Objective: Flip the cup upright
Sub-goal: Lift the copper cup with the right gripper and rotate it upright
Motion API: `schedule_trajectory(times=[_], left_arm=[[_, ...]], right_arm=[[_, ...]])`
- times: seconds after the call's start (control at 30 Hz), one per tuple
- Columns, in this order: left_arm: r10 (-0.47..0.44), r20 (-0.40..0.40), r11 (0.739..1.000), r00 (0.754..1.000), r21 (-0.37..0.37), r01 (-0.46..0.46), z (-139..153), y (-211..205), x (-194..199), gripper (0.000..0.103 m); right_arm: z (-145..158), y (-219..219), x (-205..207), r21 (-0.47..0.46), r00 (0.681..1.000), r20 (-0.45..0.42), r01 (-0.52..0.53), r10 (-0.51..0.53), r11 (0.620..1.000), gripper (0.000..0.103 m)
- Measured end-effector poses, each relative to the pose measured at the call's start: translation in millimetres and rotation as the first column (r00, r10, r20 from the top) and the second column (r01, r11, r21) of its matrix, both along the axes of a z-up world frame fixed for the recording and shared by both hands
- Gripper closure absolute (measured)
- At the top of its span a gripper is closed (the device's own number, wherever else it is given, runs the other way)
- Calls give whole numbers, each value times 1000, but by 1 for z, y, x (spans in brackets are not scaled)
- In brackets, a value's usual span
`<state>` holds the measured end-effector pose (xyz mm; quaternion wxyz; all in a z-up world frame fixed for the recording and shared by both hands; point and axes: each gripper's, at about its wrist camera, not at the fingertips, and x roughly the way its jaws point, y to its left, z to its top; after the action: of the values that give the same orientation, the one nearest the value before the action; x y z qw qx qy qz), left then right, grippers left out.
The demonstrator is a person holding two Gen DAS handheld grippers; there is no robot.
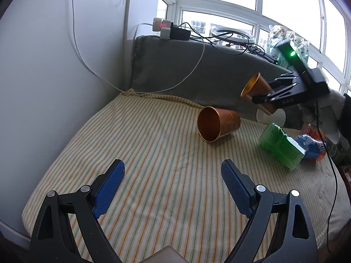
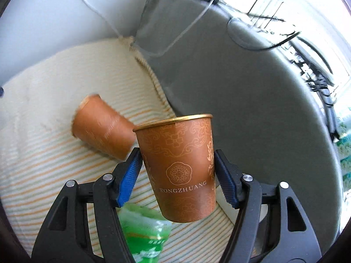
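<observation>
My right gripper (image 2: 177,164) is shut on a brown paper cup (image 2: 182,166) with gold print and holds it in the air, tilted, rim away from me. In the left wrist view that held cup (image 1: 255,87) points its gold mouth up and to the left, clamped by the right gripper (image 1: 266,95). A second brown cup (image 1: 217,123) lies on its side on the striped cloth (image 1: 153,164), mouth toward me; it also shows in the right wrist view (image 2: 103,127), blurred. My left gripper (image 1: 173,175) is open and empty, low over the cloth, well short of the lying cup.
A white cup (image 1: 271,116) lies on its side behind the held cup. A green packet (image 1: 279,145) and a blue-orange packet (image 1: 312,146) lie at the right. A grey cushion (image 1: 197,70) backs the cloth, with cables and plugs (image 1: 173,30) on top. A white wall stands left.
</observation>
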<state>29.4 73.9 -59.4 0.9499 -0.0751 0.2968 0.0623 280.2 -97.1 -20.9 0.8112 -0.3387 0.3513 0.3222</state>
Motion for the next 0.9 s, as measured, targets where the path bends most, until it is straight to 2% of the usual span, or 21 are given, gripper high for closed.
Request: schedule_trajectory(times=[0.1,0.23,0.47,0.57,0.7,0.9], left_arm=[[-6,3,1000,1000,6,6,4,-3,-3,13],[-22,9,1000,1000,1,22,9,-6,-10,13],[-51,25,998,998,24,50,19,-15,-23,13],[-67,43,997,997,30,66,24,-19,-31,13],[-103,67,995,992,21,102,30,-26,-42,13],[-164,71,986,984,16,163,35,-34,-55,13]], right_arm=[[23,-6,-20,81,1000,-8,15,-15,997,34],[37,-10,-43,182,998,-53,50,-40,982,34],[51,-34,-82,351,971,-221,165,-90,922,34],[59,-43,-104,382,966,-239,188,-100,905,34],[69,-49,-133,390,968,-215,207,-130,897,34],[82,-63,-173,423,958,-221,263,-183,867,34]])
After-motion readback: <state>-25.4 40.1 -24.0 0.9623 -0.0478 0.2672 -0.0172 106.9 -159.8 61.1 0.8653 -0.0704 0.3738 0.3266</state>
